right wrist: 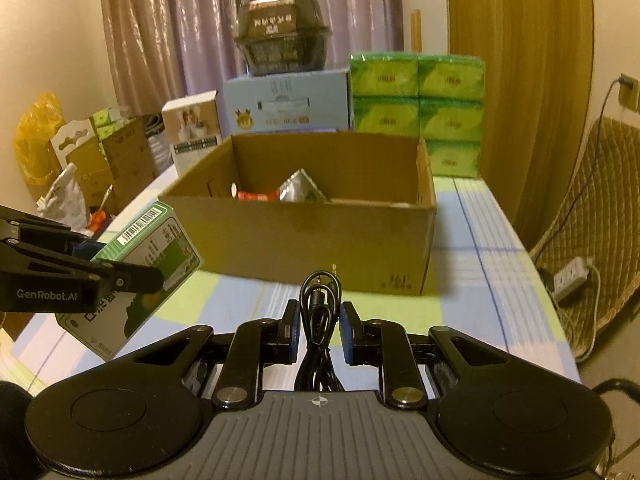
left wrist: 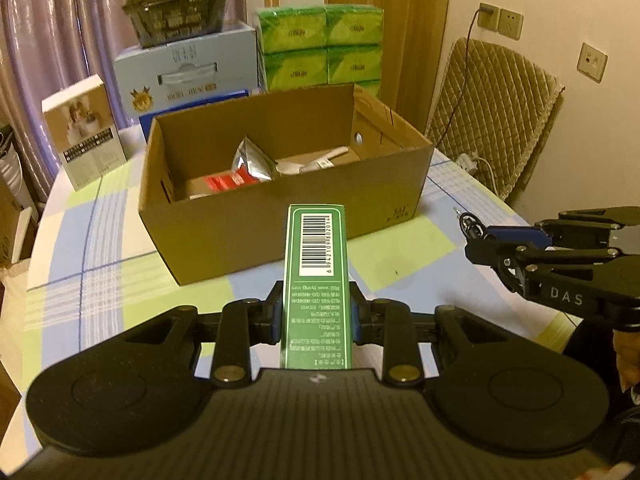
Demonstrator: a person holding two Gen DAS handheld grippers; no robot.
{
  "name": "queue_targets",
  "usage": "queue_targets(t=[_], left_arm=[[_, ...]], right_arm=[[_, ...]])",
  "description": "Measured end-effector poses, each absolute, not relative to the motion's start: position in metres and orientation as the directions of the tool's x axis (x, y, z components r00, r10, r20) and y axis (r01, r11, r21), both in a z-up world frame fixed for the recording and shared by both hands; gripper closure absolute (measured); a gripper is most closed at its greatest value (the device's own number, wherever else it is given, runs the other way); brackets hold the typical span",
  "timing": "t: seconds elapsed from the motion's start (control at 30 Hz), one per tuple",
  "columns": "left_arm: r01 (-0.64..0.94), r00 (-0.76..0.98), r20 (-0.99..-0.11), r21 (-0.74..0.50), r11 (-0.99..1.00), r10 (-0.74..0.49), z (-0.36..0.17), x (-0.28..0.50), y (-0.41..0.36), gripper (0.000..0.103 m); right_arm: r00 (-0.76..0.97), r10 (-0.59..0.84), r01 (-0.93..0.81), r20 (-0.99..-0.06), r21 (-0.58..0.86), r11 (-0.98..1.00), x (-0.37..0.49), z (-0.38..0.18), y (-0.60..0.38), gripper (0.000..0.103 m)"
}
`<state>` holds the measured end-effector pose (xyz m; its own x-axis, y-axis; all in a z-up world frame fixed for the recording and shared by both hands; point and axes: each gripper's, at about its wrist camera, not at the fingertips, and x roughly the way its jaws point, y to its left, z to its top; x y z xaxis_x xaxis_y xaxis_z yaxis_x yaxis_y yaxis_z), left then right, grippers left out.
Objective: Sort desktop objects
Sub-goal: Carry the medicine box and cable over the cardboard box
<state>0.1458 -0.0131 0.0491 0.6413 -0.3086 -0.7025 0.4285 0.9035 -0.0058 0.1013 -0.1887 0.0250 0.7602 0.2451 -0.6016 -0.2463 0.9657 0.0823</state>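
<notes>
My left gripper is shut on a green carton with a barcode on its upper face, held in front of the open cardboard box. The same green carton shows tilted at the left of the right wrist view, clamped by the left gripper. My right gripper is shut on a coiled black cable with a small jack plug at its tip. In the left wrist view the right gripper hangs at the right with the cable. Inside the box lie a silver pouch, a red packet and a white item.
Behind the cardboard box stand a blue carton with a dark container on top, green tissue packs and a white product box. The checked tablecloth covers the table. A quilted chair and a power strip sit right.
</notes>
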Motion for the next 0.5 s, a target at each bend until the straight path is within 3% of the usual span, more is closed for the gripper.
queue_targets(t=[0.5], left_arm=[[0.411, 0.671, -0.68, 0.011, 0.912, -0.295, 0.07, 0.145, 0.0, 0.078]], right_arm=[[0.786, 0.252, -0.268, -0.564, 0.055, 0.962, 0.107, 0.05, -0.18, 0.086]])
